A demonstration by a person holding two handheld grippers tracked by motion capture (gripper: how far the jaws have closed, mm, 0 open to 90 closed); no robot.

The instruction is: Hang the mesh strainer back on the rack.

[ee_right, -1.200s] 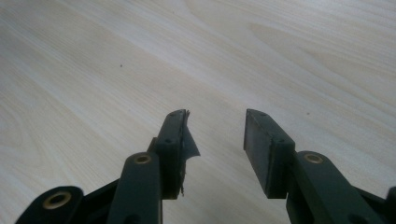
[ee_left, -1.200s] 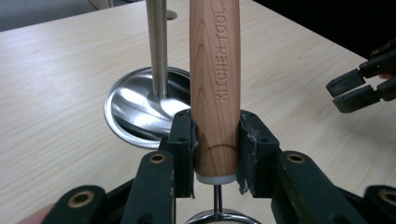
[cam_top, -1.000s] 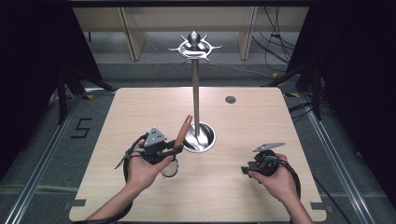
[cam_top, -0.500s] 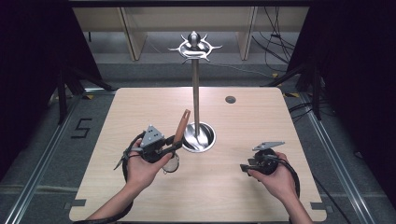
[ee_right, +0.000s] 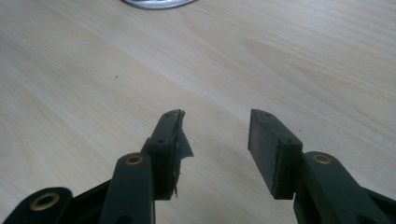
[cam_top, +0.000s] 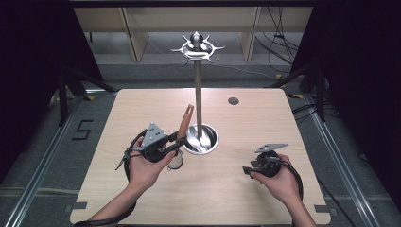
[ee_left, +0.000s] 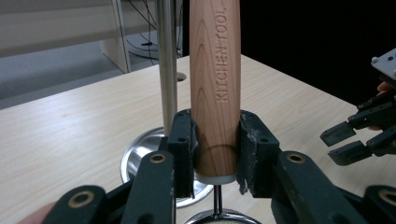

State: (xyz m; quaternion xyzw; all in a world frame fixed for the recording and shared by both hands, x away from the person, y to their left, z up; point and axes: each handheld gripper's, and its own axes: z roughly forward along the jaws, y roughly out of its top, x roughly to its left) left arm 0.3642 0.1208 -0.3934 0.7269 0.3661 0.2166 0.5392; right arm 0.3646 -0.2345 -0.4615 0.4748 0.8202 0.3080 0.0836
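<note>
the left gripper (ee_left: 215,154) is clamping the base of a stiff, light-looking round wooden handle stamped "kitchen tool" (ee_left: 215,70), its small wire strainer end (cam_top: 176,162) hanging below the jaws beside the tall steel hook stand (cam_top: 198,94), while the right gripper (ee_right: 217,149) is resting half open and empty.

In the left gripper view we lose the top of the wooden handle (ee_left: 215,79) and the steel pole (ee_left: 167,65) at the upper edge. The left gripper (ee_left: 215,149) covers the handle's lower end, and only a sliver of the mesh rim (ee_left: 219,218) shows at the bottom edge. In the high view our left hand (cam_top: 149,165) hides most of that strainer head. In the right gripper view the stand base (ee_right: 156,3) is cut off at the top.
</note>
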